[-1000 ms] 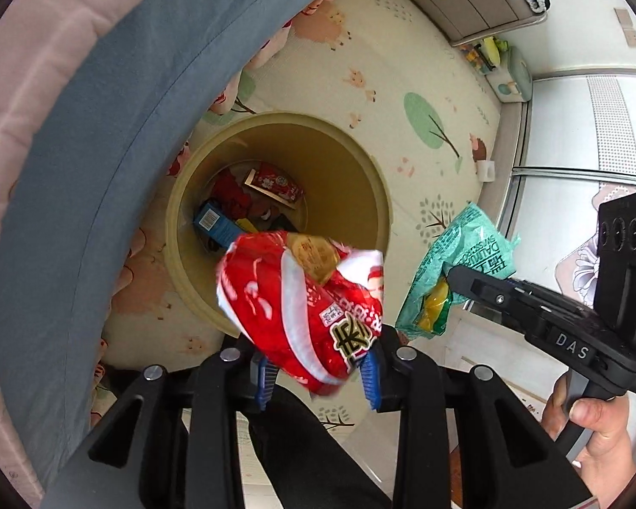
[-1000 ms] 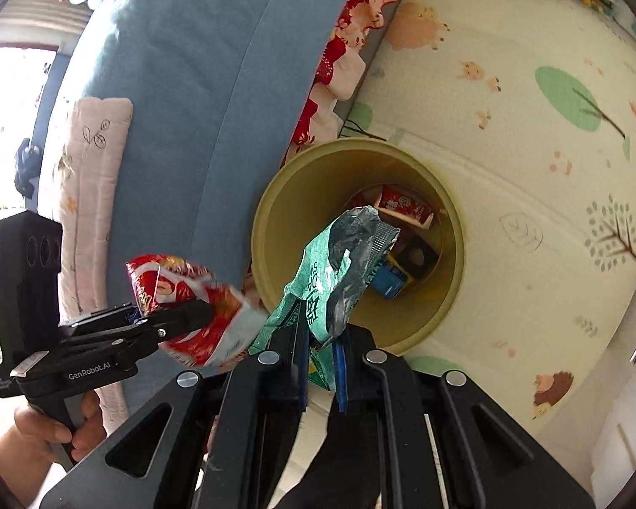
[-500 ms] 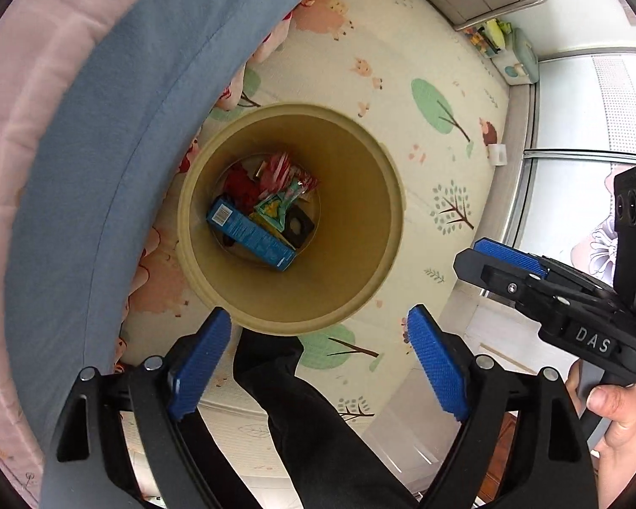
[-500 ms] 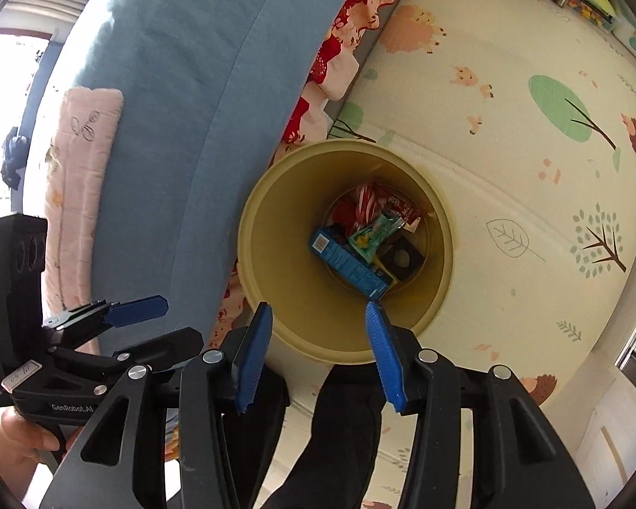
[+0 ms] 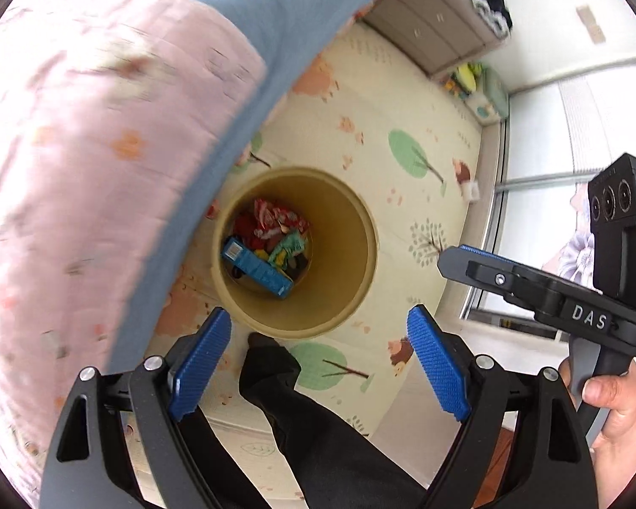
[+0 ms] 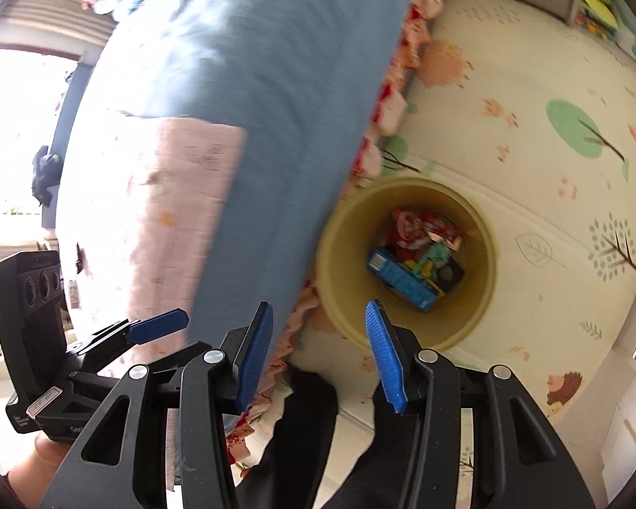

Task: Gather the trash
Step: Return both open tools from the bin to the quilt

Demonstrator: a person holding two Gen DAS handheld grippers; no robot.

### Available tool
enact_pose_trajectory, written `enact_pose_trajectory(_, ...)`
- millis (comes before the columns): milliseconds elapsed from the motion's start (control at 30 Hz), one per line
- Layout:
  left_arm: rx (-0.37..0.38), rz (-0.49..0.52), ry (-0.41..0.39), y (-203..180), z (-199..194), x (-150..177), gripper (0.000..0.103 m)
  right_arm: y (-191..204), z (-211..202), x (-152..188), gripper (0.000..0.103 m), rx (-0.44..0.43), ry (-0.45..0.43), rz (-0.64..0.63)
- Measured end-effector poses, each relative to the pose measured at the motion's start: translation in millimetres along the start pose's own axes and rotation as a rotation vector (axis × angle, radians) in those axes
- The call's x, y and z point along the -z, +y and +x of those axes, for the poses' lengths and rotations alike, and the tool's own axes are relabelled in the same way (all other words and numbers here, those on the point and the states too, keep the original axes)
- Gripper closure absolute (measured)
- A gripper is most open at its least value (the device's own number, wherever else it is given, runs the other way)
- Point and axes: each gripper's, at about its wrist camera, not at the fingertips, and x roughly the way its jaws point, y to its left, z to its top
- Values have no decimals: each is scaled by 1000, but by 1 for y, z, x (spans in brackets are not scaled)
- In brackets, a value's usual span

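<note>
Left gripper (image 5: pixel 320 356): jaws spread wide, empty. Right gripper (image 6: pixel 318 354): jaws parted, empty. Both opened within the last second. Below and ahead stands the bin (image 5: pixel 360 271) holding the trash (image 5: pixel 271 241). Bed (image 5: pixel 106 148) lies left; black-trousered legs (image 5: pixel 301 403) stand beneath.

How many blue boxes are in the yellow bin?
1. The blue box lies on the bottom of the yellow bin, beside the red wrapper and green wrapper. Another could be hidden under them.
</note>
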Motion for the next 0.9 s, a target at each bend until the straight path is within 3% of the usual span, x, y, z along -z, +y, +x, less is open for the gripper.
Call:
enact_pose_trajectory(367,-27,-188,-187,104,-128,39,18,179,23,0,57,-83,29,-223)
enact_pose_trajectory(633,-36,-383,-299,224,-211,82,18,311,68,11,57,-134,69,-349)
enact_pose_trajectory(900,-76,-486,-386,332,-275,123,17,414,124,33,57,-165,118,-441)
